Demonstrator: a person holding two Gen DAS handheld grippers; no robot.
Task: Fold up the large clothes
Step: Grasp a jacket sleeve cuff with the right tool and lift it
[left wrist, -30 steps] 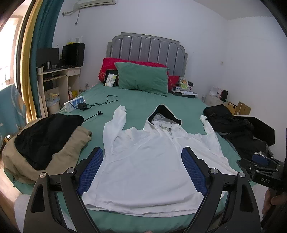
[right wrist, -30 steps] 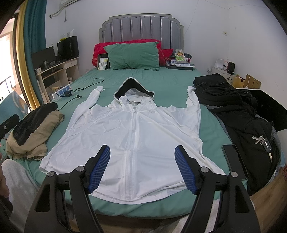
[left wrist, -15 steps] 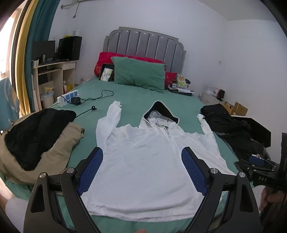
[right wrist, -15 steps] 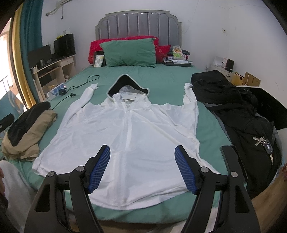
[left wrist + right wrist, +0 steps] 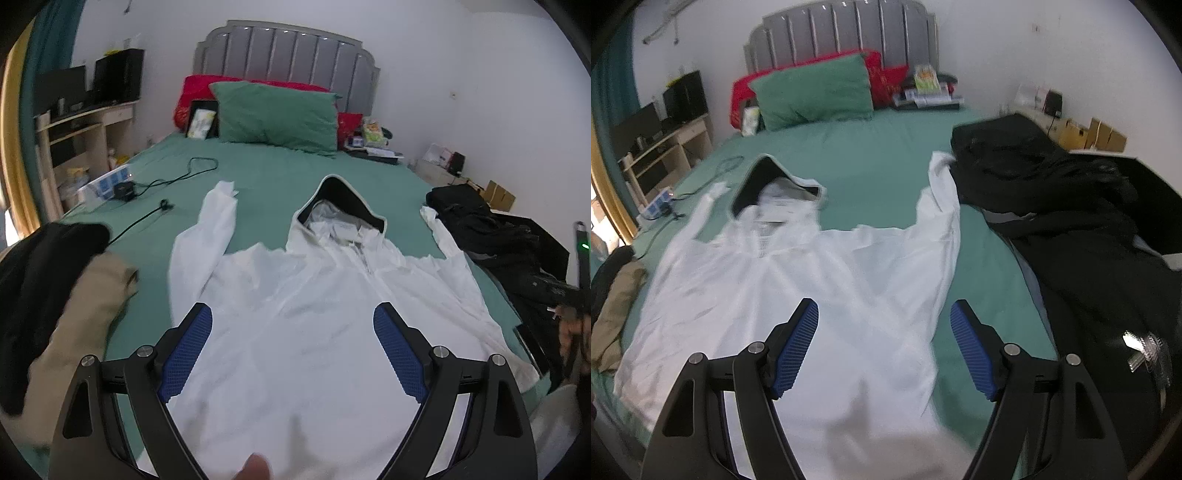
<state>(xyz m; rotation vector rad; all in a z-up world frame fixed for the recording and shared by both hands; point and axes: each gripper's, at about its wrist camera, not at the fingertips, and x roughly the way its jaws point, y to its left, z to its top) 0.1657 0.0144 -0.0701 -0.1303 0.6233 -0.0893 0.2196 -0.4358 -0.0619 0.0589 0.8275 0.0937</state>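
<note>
We have the white hooded jacket (image 5: 314, 314) spread flat and unfolded on the bed (image 5: 266, 177) ahead of both wide-open, empty tongs, left (image 5: 292, 350) and right (image 5: 884, 345); every fold remains.

No text, label, brand or number can be read in either wrist view. The packet (image 5: 926, 82) beside the green pillow (image 5: 812, 92) and the framed picture (image 5: 201, 123) leaning by that pillow carry print, but it is too blurred to make out.
</note>
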